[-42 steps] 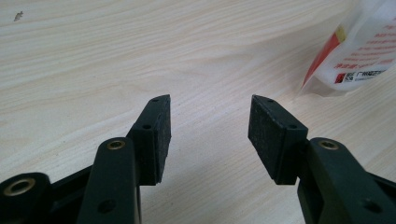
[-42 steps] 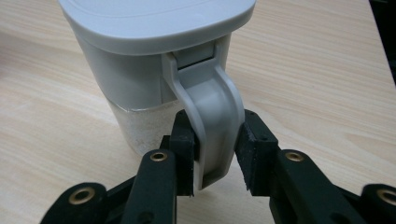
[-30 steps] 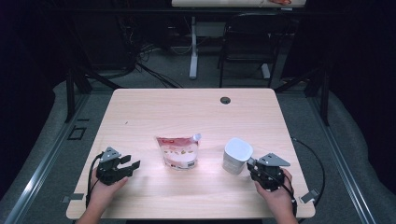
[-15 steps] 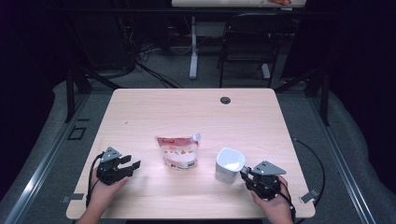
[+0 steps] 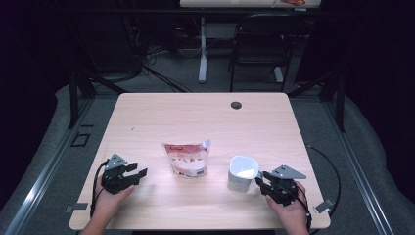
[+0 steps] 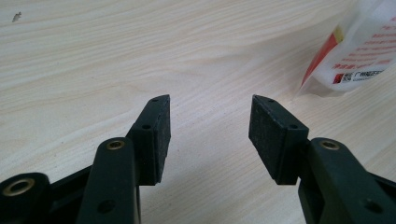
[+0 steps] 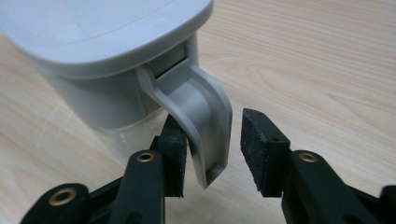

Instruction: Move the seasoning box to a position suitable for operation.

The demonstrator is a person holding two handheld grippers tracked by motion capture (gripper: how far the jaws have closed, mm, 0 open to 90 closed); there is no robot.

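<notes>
A pale wooden table seen from above, with a person's 2 hands coming in from the near edge, each holding a black 2-jaw gripper. Near the table's right front, a white jug stands upright, its handle toward the right gripper. In the right gripper view, the handle sits between the jaws; these have just been opening, and a gap shows between the handle and the pad on the right, so the jug is not clamped. A white and red pouch lies at the table's middle front, left of the jug. Well apart to the left, the left gripper rests low over bare wood, jaws wide and holding nothing.
</notes>
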